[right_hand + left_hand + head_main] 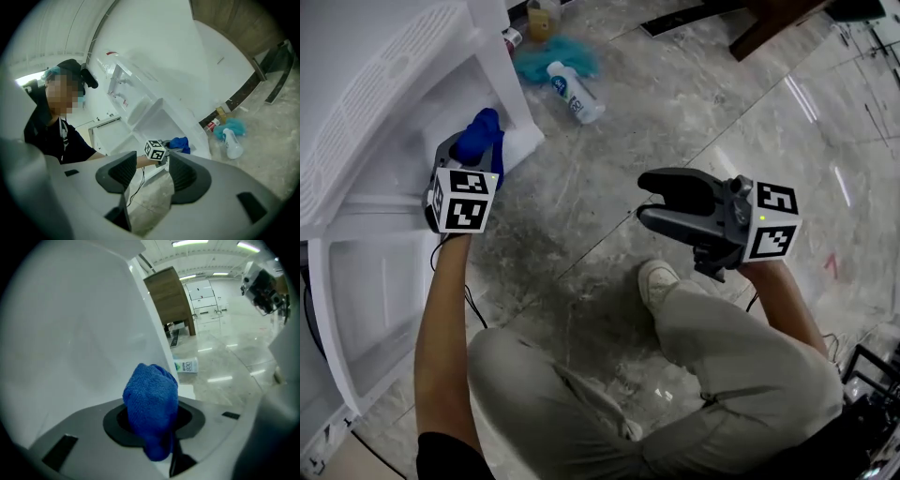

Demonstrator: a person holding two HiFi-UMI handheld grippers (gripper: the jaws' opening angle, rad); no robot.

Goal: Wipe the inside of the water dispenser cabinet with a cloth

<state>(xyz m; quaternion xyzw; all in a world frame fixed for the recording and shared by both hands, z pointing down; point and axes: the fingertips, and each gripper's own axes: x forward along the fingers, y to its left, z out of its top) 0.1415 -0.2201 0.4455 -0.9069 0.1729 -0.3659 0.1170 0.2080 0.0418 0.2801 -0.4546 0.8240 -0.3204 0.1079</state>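
The blue cloth [151,404] is bunched into a thick wad that sticks up out of the left gripper [476,150], right at the mouth of the water dispenser cabinet [389,178], close beside its white side wall [84,333]; I cannot tell whether the cloth touches the wall. The step in hand looks like bringing the cloth into the cabinet to begin wiping. To do it well, the wad should be pressed flat against the inner panel, not dabbed with its tip, and drawn in overlapping strokes from the back towards the opening, with the hard jaws kept off the plastic. The grip looks good for that: the left jaws stand narrow, clamped on the lower part of the wad, with plenty of cloth proud of the jaw tips to take the contact. The right gripper [661,206] hangs over the grey stone floor [694,103], well apart from the cabinet, its jaws spread wide with nothing between them. Further out on the floor lie a white bottle [575,91] and a teal cloth [551,56].
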